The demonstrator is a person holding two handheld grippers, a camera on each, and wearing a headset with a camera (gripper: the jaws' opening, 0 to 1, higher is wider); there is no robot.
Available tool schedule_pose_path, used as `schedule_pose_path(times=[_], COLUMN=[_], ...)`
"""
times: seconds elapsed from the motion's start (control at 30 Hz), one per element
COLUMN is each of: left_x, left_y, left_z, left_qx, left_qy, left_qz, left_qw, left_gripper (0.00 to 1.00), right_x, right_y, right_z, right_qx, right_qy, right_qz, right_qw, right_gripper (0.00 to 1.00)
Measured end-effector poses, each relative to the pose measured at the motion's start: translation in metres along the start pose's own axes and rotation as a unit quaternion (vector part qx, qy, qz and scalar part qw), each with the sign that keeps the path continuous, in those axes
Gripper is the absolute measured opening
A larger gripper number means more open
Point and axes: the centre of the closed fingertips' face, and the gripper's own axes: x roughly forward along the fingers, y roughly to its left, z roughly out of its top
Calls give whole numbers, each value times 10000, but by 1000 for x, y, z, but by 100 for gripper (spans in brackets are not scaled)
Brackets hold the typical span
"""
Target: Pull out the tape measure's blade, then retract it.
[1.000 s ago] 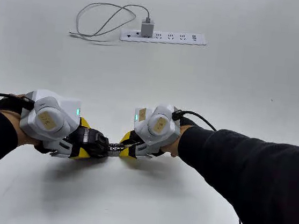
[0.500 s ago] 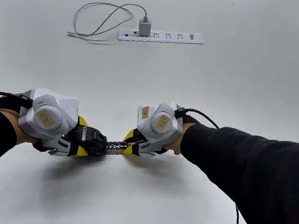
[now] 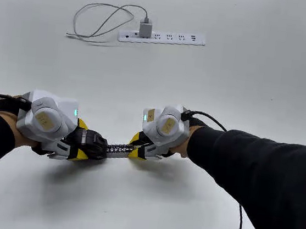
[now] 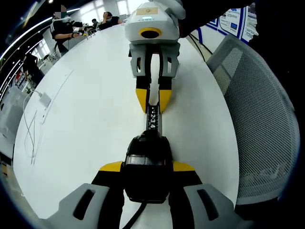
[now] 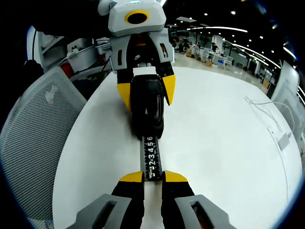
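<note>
The left gripper (image 4: 147, 168) clamps the black tape measure (image 5: 147, 107). The right gripper (image 5: 152, 177) pinches the tip of its slightly extended blade (image 5: 150, 155), near the worktop's (image 3: 212, 82) front edge.

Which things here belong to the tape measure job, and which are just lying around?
In the job: tape measure case, in the left gripper; blade, pinched by the right gripper.
Lying about: power strip; charger plugged into it; mesh chair.
</note>
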Motion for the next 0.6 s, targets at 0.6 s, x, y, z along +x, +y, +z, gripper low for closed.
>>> schedule_pose_path(times=[0.6], left_x=[0], left_y=[0], left_z=[0], left_qx=[-3], left_qy=[18], left_qz=[6], left_qw=[10000], left_gripper=[30], right_x=[-8], right_y=[0], right_z=[-9], right_qx=[-35], right_qy=[83], right_qz=[-47], right_qw=[9999], right_gripper=[9])
